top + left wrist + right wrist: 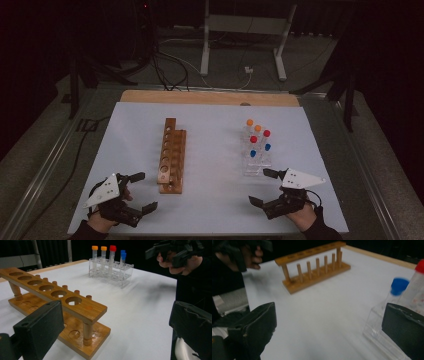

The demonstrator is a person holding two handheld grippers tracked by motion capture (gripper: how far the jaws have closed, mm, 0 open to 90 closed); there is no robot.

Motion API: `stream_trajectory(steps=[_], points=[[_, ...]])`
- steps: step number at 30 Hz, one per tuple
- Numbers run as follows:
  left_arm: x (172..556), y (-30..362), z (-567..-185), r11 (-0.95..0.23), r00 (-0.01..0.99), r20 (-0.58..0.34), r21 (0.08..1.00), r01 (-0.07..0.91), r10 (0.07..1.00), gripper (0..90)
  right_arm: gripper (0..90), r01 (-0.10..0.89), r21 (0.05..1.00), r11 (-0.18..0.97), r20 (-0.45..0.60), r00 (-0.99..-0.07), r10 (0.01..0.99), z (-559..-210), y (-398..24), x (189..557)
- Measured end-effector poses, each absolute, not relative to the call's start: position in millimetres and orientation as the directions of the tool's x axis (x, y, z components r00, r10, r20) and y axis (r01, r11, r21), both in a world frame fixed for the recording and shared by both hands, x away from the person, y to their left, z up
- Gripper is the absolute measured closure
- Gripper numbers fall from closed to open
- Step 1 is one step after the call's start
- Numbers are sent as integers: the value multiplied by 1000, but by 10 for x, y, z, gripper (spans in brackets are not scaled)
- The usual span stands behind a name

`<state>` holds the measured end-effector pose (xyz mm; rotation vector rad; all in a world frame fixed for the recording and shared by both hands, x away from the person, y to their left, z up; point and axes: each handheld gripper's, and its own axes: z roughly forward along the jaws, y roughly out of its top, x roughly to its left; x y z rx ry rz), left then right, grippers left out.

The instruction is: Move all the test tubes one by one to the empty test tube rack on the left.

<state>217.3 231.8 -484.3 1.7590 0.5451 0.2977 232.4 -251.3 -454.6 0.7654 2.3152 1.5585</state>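
The left gripper (143, 191) sat at about seven o'clock on the table (215, 210). Its jaws were wide open and held nothing. The right gripper (263, 187) sat at about five o'clock. Its jaws were wide open too, with nothing in them.

The wood rack (171, 155) stood near the middle, just past the left gripper, and its holes looked empty. The clear rack (255, 162) stood at about two o'clock from the middle, just in front of the right gripper. It held the tubes (253, 145), with orange, red and blue caps.

It looked like the very start of moving tubes to the wood rack. Next, the right gripper would likely need to go to the near blue tube (395, 293), close on it below the cap, and lift it straight up.
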Motion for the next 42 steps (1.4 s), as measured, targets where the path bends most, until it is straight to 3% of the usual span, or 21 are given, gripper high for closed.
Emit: stream_trajectory(steps=[22,35,37,42], points=[[2174,2309,-4852,-185,857,-88,961,208,507,5,0,234,952,198,36,-729,684,-4105,-2756,2698],[2177,2313,-4856,-190,858,-88,959,210,505,5,1,279,943,181,30,-613,789,-4195,-2822,2950],[2176,2311,-4853,-185,858,-89,960,209,505,5,47,290,939,186,26,-597,802,-4232,-2822,2976],[2175,2314,-4853,-185,858,-91,960,211,505,5,54,308,931,197,19,-579,815,-4300,-2809,3012]])
